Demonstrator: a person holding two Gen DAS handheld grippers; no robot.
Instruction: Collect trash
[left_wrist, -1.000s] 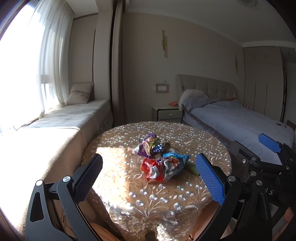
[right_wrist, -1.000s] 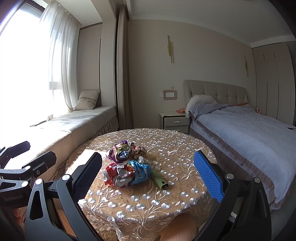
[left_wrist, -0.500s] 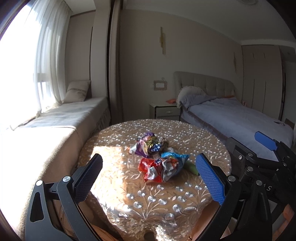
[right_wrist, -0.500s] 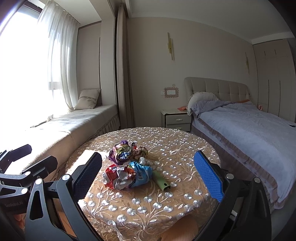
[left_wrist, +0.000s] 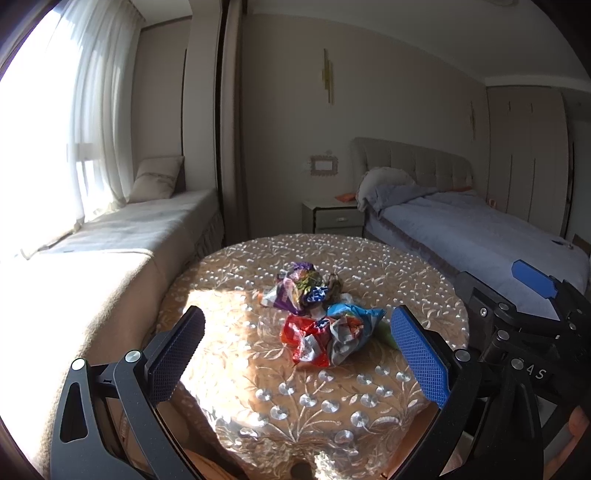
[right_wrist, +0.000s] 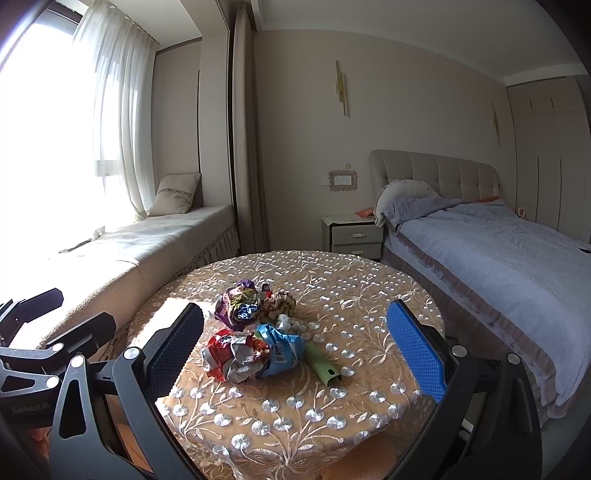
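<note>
Crumpled snack wrappers lie in a heap in the middle of a round table (left_wrist: 332, 402) (right_wrist: 332, 280) covered in gold embroidered cloth. A red, silver and blue wrapper (left_wrist: 325, 338) (right_wrist: 251, 354) is nearest me. Behind it sits a purple one (left_wrist: 297, 288) (right_wrist: 238, 306), with a small brown one (right_wrist: 279, 304) and a white scrap (right_wrist: 286, 322) beside it. A green tube (right_wrist: 323, 363) (left_wrist: 384, 332) lies to the right. My left gripper (left_wrist: 299, 356) hovers open before the heap, nothing between its fingers. My right gripper (right_wrist: 293, 350) is open too, also short of the trash.
A window bench (left_wrist: 122, 240) with a cushion (right_wrist: 177, 194) runs along the left under a sheer curtain. A bed (right_wrist: 498, 251) with grey bedding stands on the right, a nightstand (right_wrist: 354, 236) beside it. The right gripper's frame (left_wrist: 524, 314) shows at the left view's edge.
Both grippers have drifted slightly; the table and wrappers sit a little lower and more centred in the views. The trash has not moved and both grippers stay open.
</note>
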